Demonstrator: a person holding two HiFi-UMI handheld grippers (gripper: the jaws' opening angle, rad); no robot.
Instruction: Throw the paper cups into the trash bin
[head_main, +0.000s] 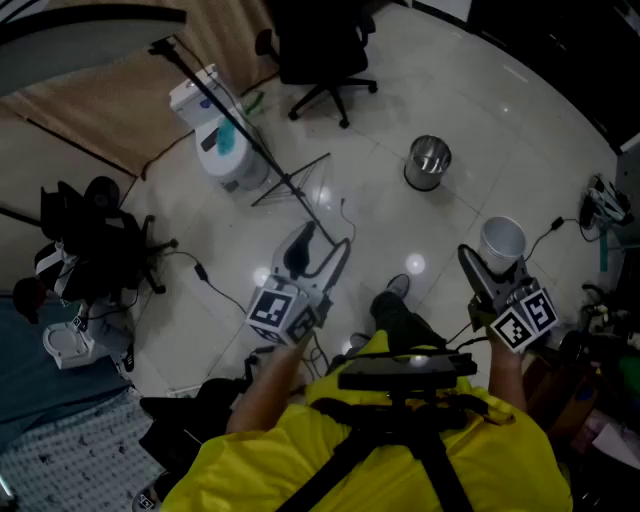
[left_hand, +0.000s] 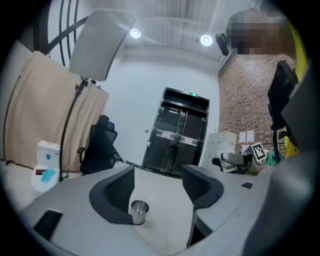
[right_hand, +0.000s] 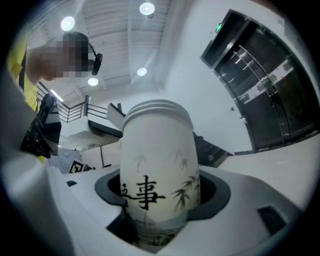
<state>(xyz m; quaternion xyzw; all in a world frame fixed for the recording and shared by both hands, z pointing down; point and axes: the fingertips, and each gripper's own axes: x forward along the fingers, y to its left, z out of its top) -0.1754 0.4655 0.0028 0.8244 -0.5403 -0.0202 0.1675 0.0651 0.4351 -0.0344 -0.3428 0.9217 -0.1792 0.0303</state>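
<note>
Cup (right_hand: 157, 165): matt white paper, inked print. Bin (head_main: 428, 162): shiny metal. Floor (head_main: 480, 120): glossy pale tile, glare spots. Left claw (left_hand: 159, 186): matt grey plastic, dark ribbed pads (left_hand: 119, 191). Jacket (head_main: 500, 455): yellow cloth. Curtain (head_main: 130, 100): beige cloth.

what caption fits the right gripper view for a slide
white paper cup printed with bamboo and a black character, gripped in the right claw

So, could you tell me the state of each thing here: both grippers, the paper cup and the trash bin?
left gripper: fingers open, nothing between them.
right gripper: fingers shut on the paper cup.
paper cup: held upright, mouth up, not yet in the bin.
trash bin: stands upright on the floor, top open, no lid.
</note>
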